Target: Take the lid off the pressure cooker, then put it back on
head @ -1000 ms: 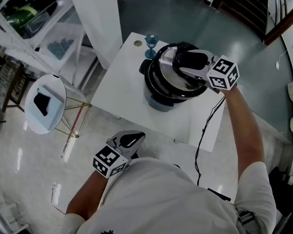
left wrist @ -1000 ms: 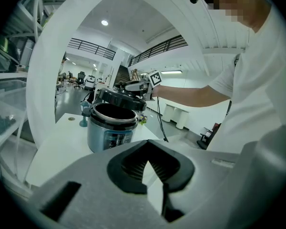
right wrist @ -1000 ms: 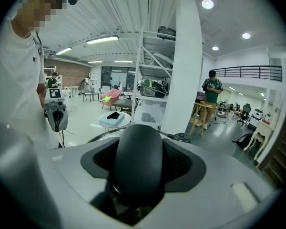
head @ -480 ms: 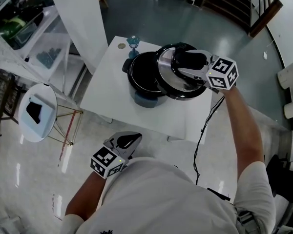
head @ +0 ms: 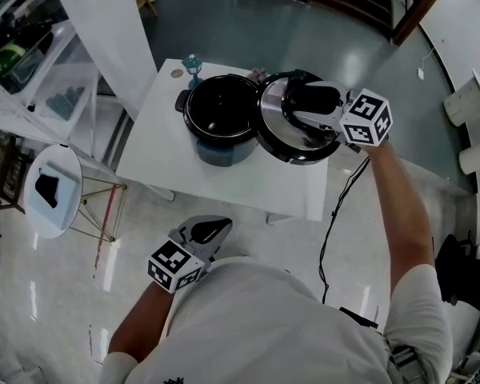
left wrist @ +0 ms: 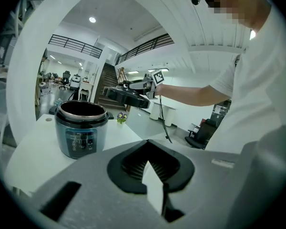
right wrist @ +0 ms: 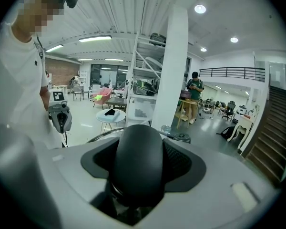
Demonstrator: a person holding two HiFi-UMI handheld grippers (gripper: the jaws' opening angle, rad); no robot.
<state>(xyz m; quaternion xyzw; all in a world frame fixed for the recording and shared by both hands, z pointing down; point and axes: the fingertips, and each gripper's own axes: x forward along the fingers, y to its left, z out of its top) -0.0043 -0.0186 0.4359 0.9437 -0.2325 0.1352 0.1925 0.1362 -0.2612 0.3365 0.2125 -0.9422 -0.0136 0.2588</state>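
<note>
The pressure cooker pot [head: 220, 118] stands open on the white table [head: 224, 178], its dark inside showing; the left gripper view has the pot [left wrist: 81, 128] at left. My right gripper [head: 308, 102] is shut on the black handle [right wrist: 136, 161] of the steel lid [head: 292, 138]. It holds the lid level just right of the pot, overlapping the pot's right rim from above. The lid [left wrist: 126, 95] hangs higher than the pot rim. My left gripper [head: 204, 232] stays low by the person's body, off the table, jaws together with nothing in them.
A small blue glass [head: 192, 61] and a round disc [head: 176, 74] sit at the table's far corner. A white pillar [head: 104, 30] rises behind the table, with a round side table [head: 52, 190] to the left. A black cable [head: 336, 206] hangs off the table's right edge.
The lid, gripped by my right gripper, has come off the pot and moved to its right, uncovering the pot's inside. My left gripper has kept its place near the body.
</note>
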